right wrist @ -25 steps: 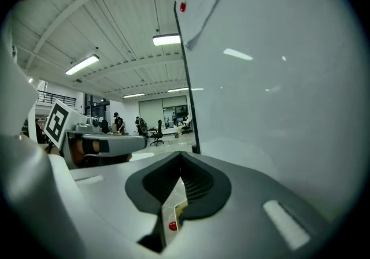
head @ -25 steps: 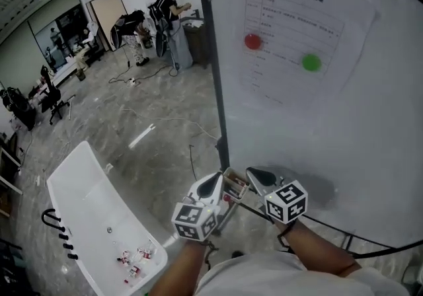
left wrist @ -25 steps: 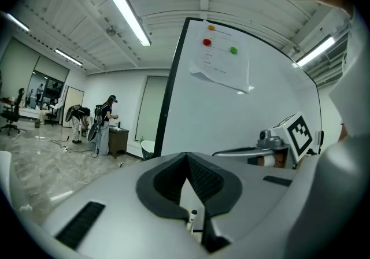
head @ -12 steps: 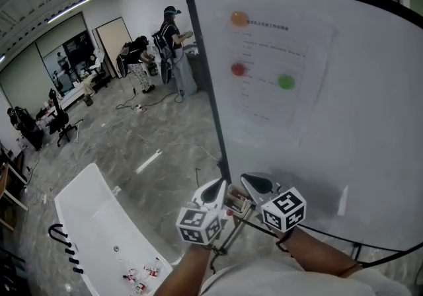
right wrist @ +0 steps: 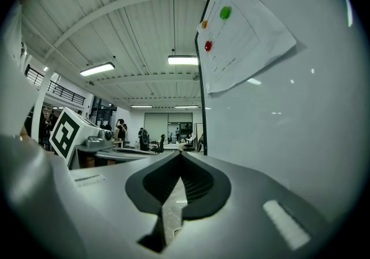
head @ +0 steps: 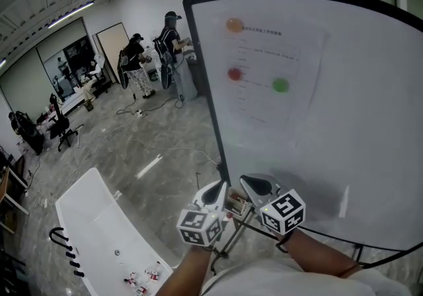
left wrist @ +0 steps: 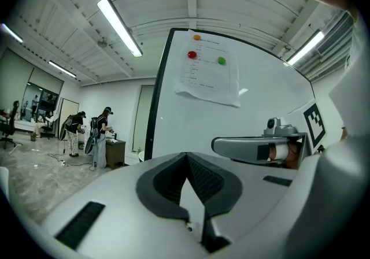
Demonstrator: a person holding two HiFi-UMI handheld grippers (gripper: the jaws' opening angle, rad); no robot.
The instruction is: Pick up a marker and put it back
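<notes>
Head view: the left gripper (head: 217,189) and right gripper (head: 251,184) sit side by side, close to the person's body and just in front of the whiteboard (head: 357,110). Both point up and forward, not at anything to grasp, which reads as a rest pose between steps. A paper (head: 268,73) hangs on the board, pinned by an orange magnet (head: 234,24), a red magnet (head: 234,74) and a green magnet (head: 281,85). No marker shows on the board or near the jaws. The only candidates are small red-and-white items (head: 142,279) lying on the white table (head: 79,199) at lower left, well apart from both grippers. They are too small to tell.

Left gripper view: the left gripper (left wrist: 186,155) has its jaws pressed together with nothing between them. It aims up at the board and paper (left wrist: 207,70), with the right gripper (left wrist: 254,148) just beside it.

Right gripper view: the right gripper (right wrist: 180,154) also has its jaws closed on each other and is empty. It looks along the board's edge toward the ceiling, and the left gripper (right wrist: 113,149) is alongside.

With both claws empty and no marker in reach, the pick-up does not look begun. A reach would likely mean turning down toward the table, if those items are markers.
</notes>
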